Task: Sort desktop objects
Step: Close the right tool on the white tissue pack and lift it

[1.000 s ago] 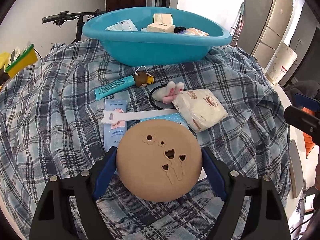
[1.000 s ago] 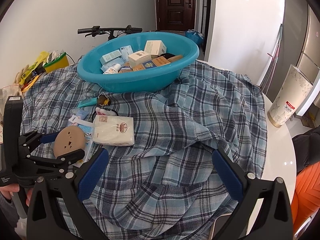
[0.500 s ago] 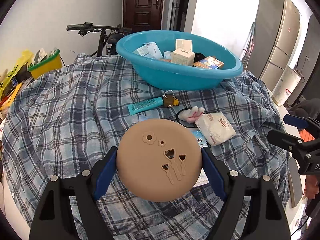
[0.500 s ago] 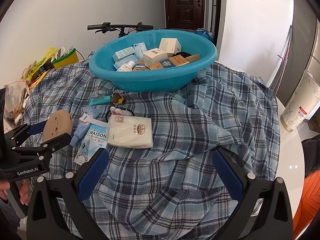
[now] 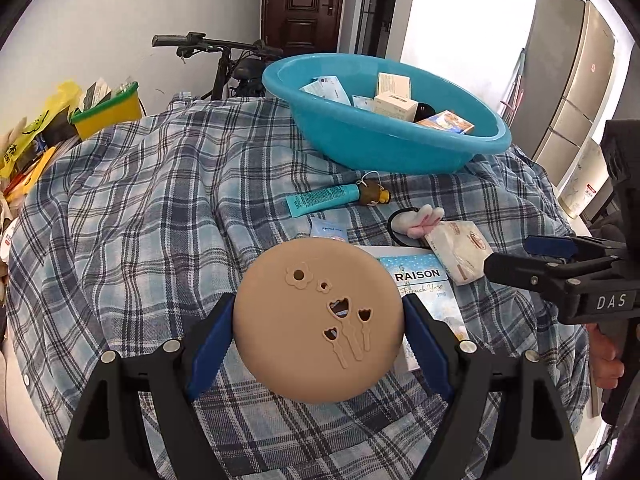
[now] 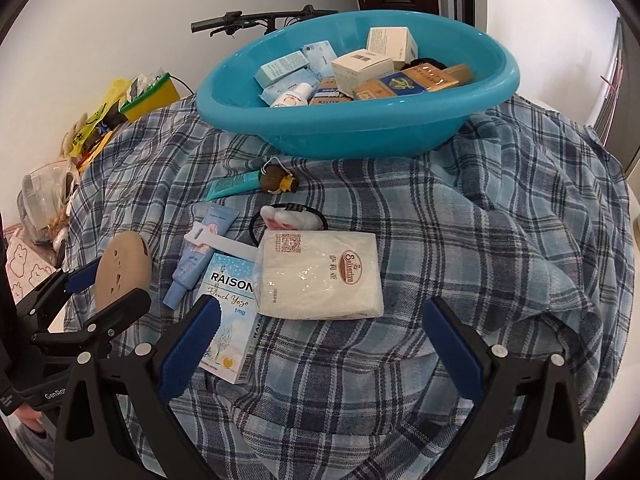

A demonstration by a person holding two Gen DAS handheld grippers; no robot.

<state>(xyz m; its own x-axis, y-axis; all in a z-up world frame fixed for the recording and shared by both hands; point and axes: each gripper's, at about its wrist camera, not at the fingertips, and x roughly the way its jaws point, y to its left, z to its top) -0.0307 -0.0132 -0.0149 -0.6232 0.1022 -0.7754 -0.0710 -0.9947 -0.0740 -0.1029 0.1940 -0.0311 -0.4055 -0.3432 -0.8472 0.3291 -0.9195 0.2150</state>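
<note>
My left gripper [image 5: 318,320] is shut on a round tan disc [image 5: 318,320] with flower cut-outs, held above the plaid cloth. The right wrist view shows that disc [image 6: 122,268] edge-on at the far left. My right gripper [image 6: 320,320] stands open, its fingers on either side of the near edge of a white tissue pack [image 6: 320,276] without touching it. Beside the pack lie a RAISON box [image 6: 230,312], a light blue tube [image 6: 200,256] and a bunny hair tie [image 6: 288,216]. A blue basin [image 6: 360,128] with several boxes stands behind.
A teal tube [image 5: 320,200] and a small brown toy [image 5: 372,194] lie in front of the basin. A plaid cloth [image 5: 140,220] covers the table. A yellow bin [image 5: 108,114] and a bicycle [image 5: 224,52] stand at the back left, a fridge [image 5: 572,80] at the right.
My right gripper has come forward and down over the tissue pack. My left gripper has drawn back a little with the disc still in it.
</note>
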